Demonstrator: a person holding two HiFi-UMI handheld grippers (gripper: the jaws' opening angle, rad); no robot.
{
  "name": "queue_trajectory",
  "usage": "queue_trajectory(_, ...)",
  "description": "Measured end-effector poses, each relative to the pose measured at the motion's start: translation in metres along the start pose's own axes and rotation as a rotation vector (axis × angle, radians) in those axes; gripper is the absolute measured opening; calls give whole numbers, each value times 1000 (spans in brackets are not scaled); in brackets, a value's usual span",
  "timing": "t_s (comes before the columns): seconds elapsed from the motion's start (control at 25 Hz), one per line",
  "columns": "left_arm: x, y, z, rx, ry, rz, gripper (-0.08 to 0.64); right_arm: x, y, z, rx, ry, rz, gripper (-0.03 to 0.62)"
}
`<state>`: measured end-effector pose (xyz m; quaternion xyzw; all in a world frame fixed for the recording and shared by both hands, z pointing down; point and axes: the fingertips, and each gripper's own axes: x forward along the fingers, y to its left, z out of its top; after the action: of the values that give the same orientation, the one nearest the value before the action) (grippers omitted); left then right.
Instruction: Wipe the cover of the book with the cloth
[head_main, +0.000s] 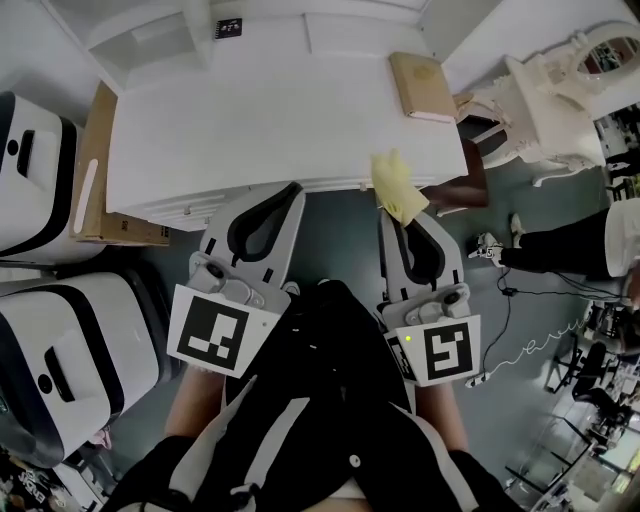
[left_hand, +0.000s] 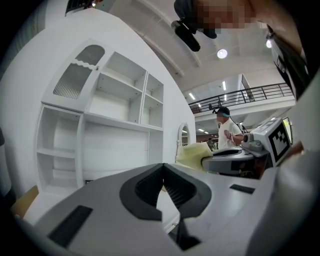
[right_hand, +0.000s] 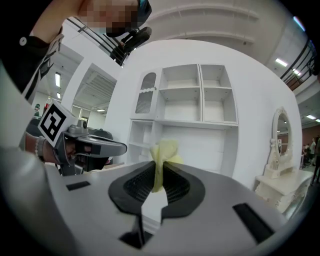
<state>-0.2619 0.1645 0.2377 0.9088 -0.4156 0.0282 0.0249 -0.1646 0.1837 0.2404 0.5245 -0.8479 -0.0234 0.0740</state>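
In head view alone, book (head_main: 424, 86) on desk (head_main: 280, 130); right fingers (right_hand: 137, 186) tight on cloth (right_hand: 164, 154), left fingers (left_hand: 183, 191) together.

A long white bench (head_main: 250, 120) stands on a grey floor (head_main: 340, 235), with a tall white shelf unit (right_hand: 200, 100) of open compartments at its far side. On the right is a carved white dressing table (head_main: 545, 95) with an oval mirror (right_hand: 281, 131). At the bench's left end lies a brown cardboard box (head_main: 95, 165), near white-and-black machines (head_main: 60, 350). A round ceiling lamp (left_hand: 222, 53) glows overhead
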Motion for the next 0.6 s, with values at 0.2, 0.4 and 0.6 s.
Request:
queue_trajectory(0.2,4,-8,1,27,5,-33,2,-6,-5,-3,-7,7,-23,37)
queue_trajectory(0.4,16,-14,-1,36,16,-46,2,-11,-21,-9,3,3,-60,37)
queue_trajectory(0.6,40,-36,-1,43,18,-62,2,-26,-52,-14,18,-21,-89,37)
